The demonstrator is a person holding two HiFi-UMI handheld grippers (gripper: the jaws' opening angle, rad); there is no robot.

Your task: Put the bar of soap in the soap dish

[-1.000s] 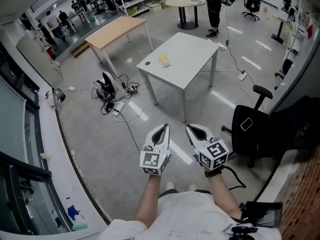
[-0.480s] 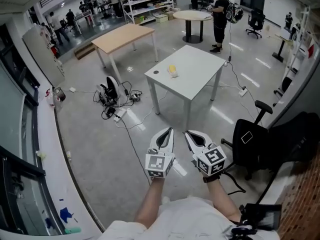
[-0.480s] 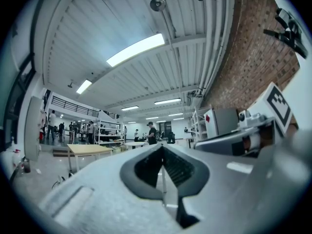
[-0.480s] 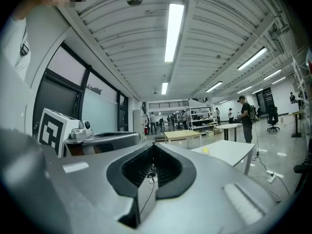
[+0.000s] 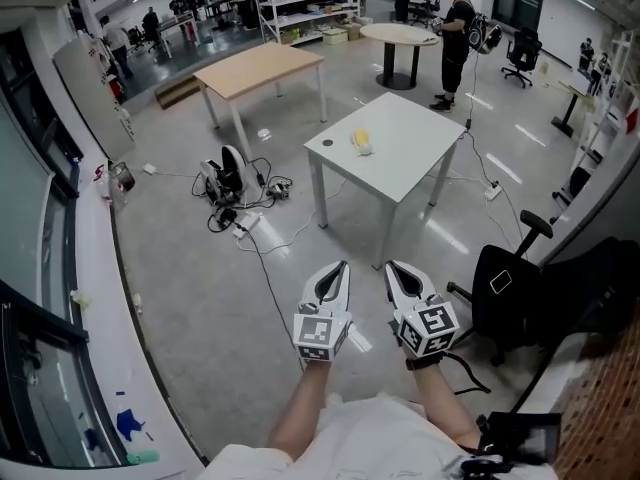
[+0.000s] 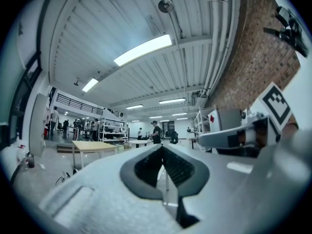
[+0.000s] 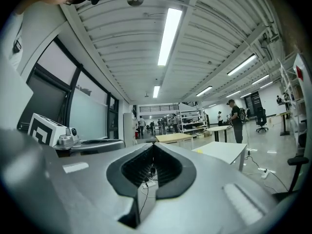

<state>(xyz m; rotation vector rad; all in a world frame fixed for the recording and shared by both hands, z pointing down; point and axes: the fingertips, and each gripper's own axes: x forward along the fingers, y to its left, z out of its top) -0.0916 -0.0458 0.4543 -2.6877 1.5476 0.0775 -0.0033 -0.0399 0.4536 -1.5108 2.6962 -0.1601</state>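
Note:
A yellow bar of soap (image 5: 361,141) lies on a white square table (image 5: 410,163) several steps ahead across the floor. A small dark round thing (image 5: 327,142) sits near the table's left corner; I cannot tell what it is. My left gripper (image 5: 339,267) and right gripper (image 5: 393,266) are held side by side at waist height, pointing level toward the table and well short of it. Both are shut with nothing between the jaws. In the left gripper view the left gripper (image 6: 162,147) has its tips together. The right gripper (image 7: 153,145) looks the same, with the white table (image 7: 222,150) beyond it.
A black office chair (image 5: 515,288) stands close on the right. Cables and a device (image 5: 228,183) lie on the floor left of the table. A wooden table (image 5: 262,68), a round table (image 5: 400,33) and a standing person (image 5: 458,28) are farther back. Windows (image 5: 40,268) line the left.
Both grippers and the camera have moved forward over the floor, and the white table with the soap now sits a little closer. Both grippers stay shut.

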